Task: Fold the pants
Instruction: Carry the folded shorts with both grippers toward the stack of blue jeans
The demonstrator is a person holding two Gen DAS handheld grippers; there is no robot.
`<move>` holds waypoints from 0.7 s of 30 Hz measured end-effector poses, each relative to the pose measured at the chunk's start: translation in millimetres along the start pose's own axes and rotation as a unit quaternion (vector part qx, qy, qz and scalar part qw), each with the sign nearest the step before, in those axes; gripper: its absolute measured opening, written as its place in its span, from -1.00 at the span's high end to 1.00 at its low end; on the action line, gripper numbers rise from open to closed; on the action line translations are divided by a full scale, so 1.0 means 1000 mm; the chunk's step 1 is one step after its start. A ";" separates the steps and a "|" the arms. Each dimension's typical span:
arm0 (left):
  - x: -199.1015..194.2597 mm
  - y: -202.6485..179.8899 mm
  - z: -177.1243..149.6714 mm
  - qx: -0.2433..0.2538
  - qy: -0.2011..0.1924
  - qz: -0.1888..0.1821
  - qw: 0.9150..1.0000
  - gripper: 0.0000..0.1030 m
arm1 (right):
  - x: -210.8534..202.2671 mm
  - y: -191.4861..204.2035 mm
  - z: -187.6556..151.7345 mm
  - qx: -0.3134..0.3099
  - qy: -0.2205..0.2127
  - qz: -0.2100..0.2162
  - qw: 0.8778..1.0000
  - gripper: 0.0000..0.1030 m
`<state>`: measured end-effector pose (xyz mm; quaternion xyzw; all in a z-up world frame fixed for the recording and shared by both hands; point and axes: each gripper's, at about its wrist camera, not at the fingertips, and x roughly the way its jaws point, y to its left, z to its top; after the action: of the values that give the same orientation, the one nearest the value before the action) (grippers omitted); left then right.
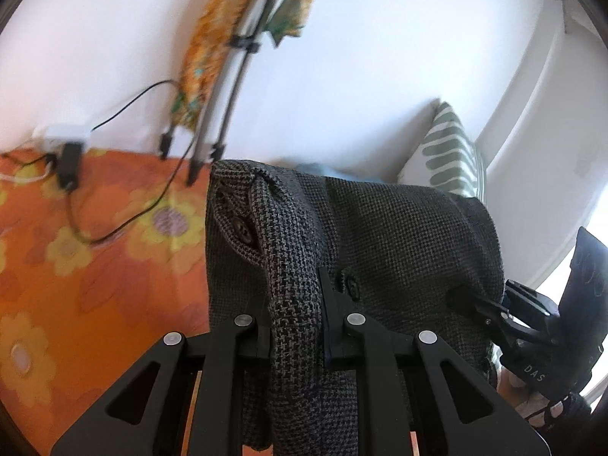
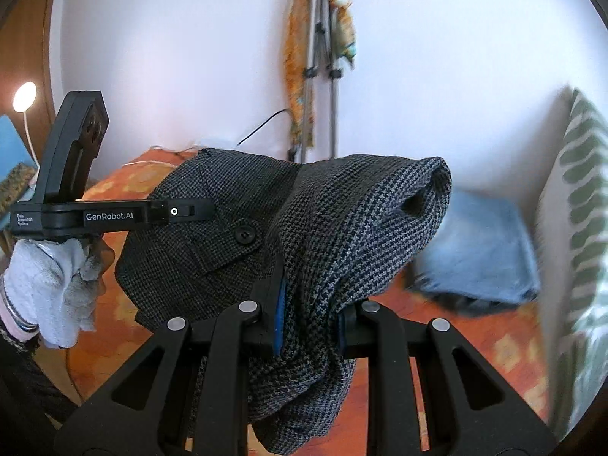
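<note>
Both grippers are clamping the pants (image 1: 380, 228), which are hanging lifted above the bed (image 1: 95, 266). Left gripper (image 1: 296, 326) is pinching a bunched fold of the grey houndstooth cloth between its jaws; cloth is draping over the fingers and falling below them. Right gripper (image 2: 309, 326) is doing the same on another bunch, blue pad (image 2: 280, 315) pressing against the fabric. In the right wrist view the left gripper (image 2: 201, 211) is showing side-on at left, tip buried in the pants (image 2: 342, 228) near a button (image 2: 244, 235), with a white-gloved hand (image 2: 49, 292) gripping its handle. In the left wrist view the right gripper (image 1: 465, 296) is biting the cloth's right edge. The orange floral cover on the bed is lying under everything. A folded blue garment (image 2: 478, 250) is sitting on the bed (image 2: 456, 342) near a green-striped pillow (image 2: 577, 228). A tripod (image 2: 323, 57) is leaning on the white wall (image 2: 171, 57), and a lamp (image 2: 24, 97) is glowing at far left.
</note>
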<state>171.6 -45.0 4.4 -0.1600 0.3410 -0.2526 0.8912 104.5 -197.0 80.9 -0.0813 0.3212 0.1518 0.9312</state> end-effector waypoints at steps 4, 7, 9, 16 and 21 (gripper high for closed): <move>0.017 -0.018 0.020 0.007 -0.014 -0.012 1.000 0.72 | -0.004 -0.024 0.019 -0.023 -0.010 -0.025 0.999 0.61; 0.029 -0.032 0.035 0.017 -0.024 -0.015 0.999 0.72 | -0.004 -0.043 0.033 -0.026 -0.017 -0.037 0.999 0.61; 0.038 -0.042 0.044 0.025 -0.029 -0.016 0.999 0.73 | -0.003 -0.057 0.040 -0.027 -0.021 -0.045 0.998 0.61; 0.077 -0.070 0.073 0.042 -0.033 -0.019 0.998 0.73 | 0.002 -0.103 0.051 -0.029 -0.029 -0.061 0.997 0.61; 0.114 -0.085 0.087 0.044 -0.030 -0.018 0.998 0.73 | 0.021 -0.139 0.057 -0.033 -0.022 -0.065 0.997 0.61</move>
<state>275.7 -168.6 45.6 -0.1341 0.2997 -0.2788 0.9025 199.5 -308.4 120.0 -0.1295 0.2893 0.1029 0.9429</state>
